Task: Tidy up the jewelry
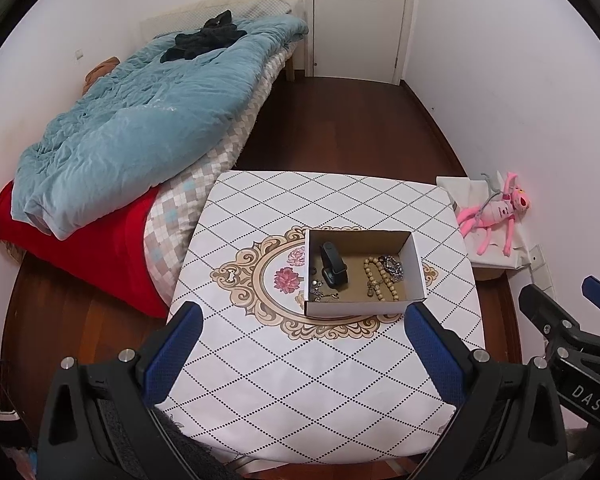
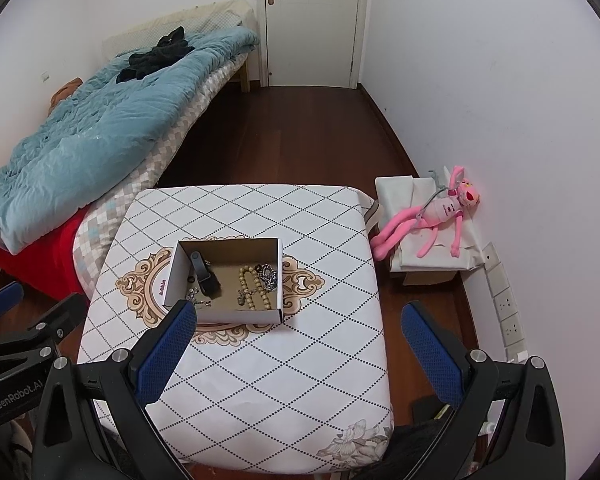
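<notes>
The open white cardboard box point(image 1: 358, 276) on the diamond-patterned table point(image 1: 300, 380) holds the jewelry. Left gripper point(image 1: 302, 330) and right gripper point(image 2: 294, 328) gape wide, empty; descend slowly, straight above one piece.

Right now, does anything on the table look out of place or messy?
Nothing spilled. All the jewelry sits inside the box: watch left, beads and chain right, small pieces in the near-left corner. Both grippers are open, empty.
</notes>
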`<state>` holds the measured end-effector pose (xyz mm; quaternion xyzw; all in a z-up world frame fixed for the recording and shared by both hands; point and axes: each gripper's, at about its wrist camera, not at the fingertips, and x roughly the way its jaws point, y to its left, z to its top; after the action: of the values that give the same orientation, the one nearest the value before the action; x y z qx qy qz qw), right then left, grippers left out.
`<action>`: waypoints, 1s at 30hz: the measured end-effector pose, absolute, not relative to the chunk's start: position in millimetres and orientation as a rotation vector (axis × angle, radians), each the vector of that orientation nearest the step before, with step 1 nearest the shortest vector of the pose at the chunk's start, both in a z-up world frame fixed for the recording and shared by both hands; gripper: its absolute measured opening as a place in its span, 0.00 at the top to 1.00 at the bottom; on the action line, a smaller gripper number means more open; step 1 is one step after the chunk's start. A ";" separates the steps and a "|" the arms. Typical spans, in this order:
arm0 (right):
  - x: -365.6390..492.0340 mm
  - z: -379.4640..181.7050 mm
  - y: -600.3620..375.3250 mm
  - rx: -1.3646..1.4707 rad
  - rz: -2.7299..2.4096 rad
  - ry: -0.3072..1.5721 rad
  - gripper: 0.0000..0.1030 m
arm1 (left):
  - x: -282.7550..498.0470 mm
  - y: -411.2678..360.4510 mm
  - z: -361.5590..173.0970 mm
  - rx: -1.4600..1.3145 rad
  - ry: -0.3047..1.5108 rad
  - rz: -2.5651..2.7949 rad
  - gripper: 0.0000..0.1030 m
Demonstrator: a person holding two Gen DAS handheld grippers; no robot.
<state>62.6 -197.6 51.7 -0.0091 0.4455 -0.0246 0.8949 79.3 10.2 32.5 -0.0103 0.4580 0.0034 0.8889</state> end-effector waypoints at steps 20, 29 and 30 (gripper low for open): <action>64.6 54.1 -197.4 -0.026 -0.046 0.929 0.00 | 78.6 13.3 30.3 -0.020 0.952 0.018 0.00; 66.1 54.2 -197.0 -0.031 -0.038 0.933 0.00 | 78.5 12.8 30.7 -0.020 0.950 0.022 0.00; 66.3 54.2 -197.0 -0.030 -0.036 0.933 0.00 | 78.5 13.4 30.8 -0.020 0.950 0.022 0.00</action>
<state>66.3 -197.0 54.2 -0.0143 0.4498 -0.0175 0.8928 78.5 13.4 30.8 -0.0096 0.4573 0.0104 0.8892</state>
